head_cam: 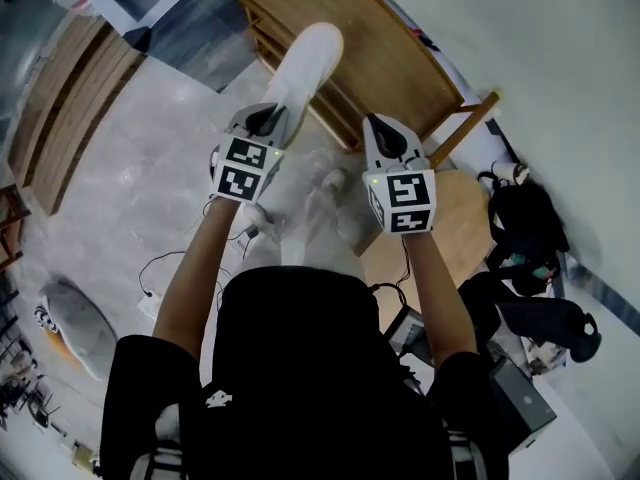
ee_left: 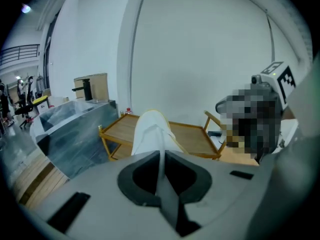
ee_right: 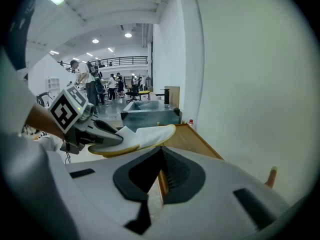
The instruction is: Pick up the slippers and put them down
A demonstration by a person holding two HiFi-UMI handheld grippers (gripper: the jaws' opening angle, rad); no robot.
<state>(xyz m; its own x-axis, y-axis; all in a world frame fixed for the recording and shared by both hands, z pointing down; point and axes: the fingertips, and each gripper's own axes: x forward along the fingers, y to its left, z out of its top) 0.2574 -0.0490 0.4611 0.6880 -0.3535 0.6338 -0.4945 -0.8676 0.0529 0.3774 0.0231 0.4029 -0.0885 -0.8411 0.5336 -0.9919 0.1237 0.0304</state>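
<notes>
A white slipper (head_cam: 305, 63) with a yellowish sole edge hangs in the air over a wooden rack (head_cam: 395, 63). My left gripper (head_cam: 268, 120) is shut on its heel end, and the toe points away from me. In the left gripper view the slipper's (ee_left: 150, 134) thin white fabric runs between the closed jaws of my left gripper (ee_left: 161, 156). The right gripper view shows the same slipper (ee_right: 147, 136) from the side, held by the left gripper (ee_right: 102, 136). My right gripper (head_cam: 380, 128) is beside it to the right, its jaws (ee_right: 161, 151) together with nothing between them.
The low wooden rack (ee_left: 197, 139) stands against a white wall. A grey marbled block (ee_left: 75, 129) is to its left. A round wooden stool (head_cam: 455, 218) and black bags (head_cam: 525, 233) lie to my right. Cables (head_cam: 160, 268) trail on the floor, and white shapes (head_cam: 328, 196) lie by my feet.
</notes>
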